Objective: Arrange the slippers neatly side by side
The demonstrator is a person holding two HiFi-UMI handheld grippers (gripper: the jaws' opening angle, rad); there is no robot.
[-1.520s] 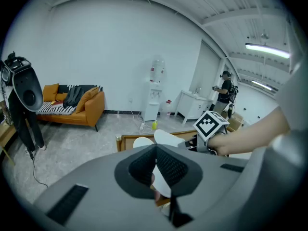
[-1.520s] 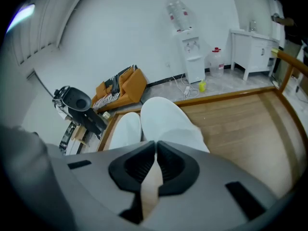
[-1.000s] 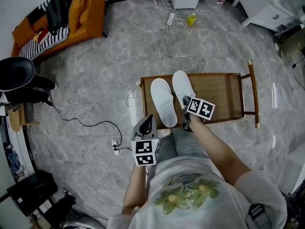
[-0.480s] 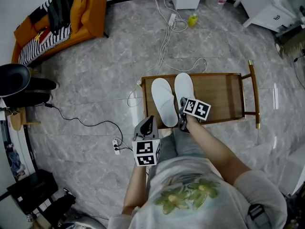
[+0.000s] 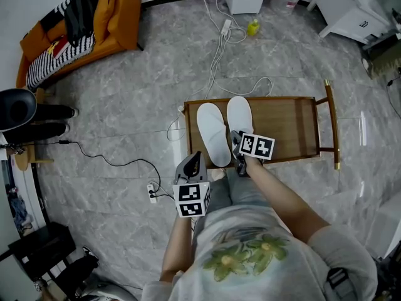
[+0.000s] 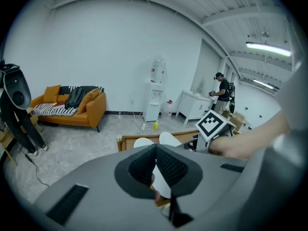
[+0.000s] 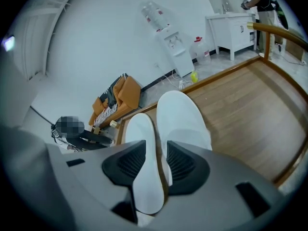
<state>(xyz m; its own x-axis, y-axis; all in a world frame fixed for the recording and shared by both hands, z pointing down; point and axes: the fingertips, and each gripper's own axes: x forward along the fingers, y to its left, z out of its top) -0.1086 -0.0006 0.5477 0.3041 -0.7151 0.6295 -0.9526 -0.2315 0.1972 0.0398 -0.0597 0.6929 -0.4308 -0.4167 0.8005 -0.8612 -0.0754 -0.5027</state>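
Two white slippers lie side by side, toes away from me, at the left end of the wooden tray table (image 5: pixel 294 127): the left slipper (image 5: pixel 213 135) and the right slipper (image 5: pixel 240 113). My right gripper (image 5: pixel 236 138) sits at the right slipper's heel. Its jaws have just been opening and now stand apart (image 7: pixel 156 160). The left slipper (image 7: pixel 144 177) shows through the gap, with the right slipper (image 7: pixel 182 119) beside it; the pads press on neither. My left gripper (image 5: pixel 195 155) hovers off the table's near edge, its tips (image 6: pixel 155 150) closed together on nothing.
An orange sofa (image 5: pixel 81 24) stands at the far left. White cables (image 5: pixel 219 39) and a power strip (image 5: pixel 152 193) lie on the grey floor. A yellow bottle (image 5: pixel 252 26) and white cabinets (image 5: pixel 351 11) are beyond the table. A person (image 6: pixel 224 88) stands far off.
My right gripper's jaws have spread apart at the right slipper's heel, and the gripper has shifted slightly left. The left gripper has stayed where it was.
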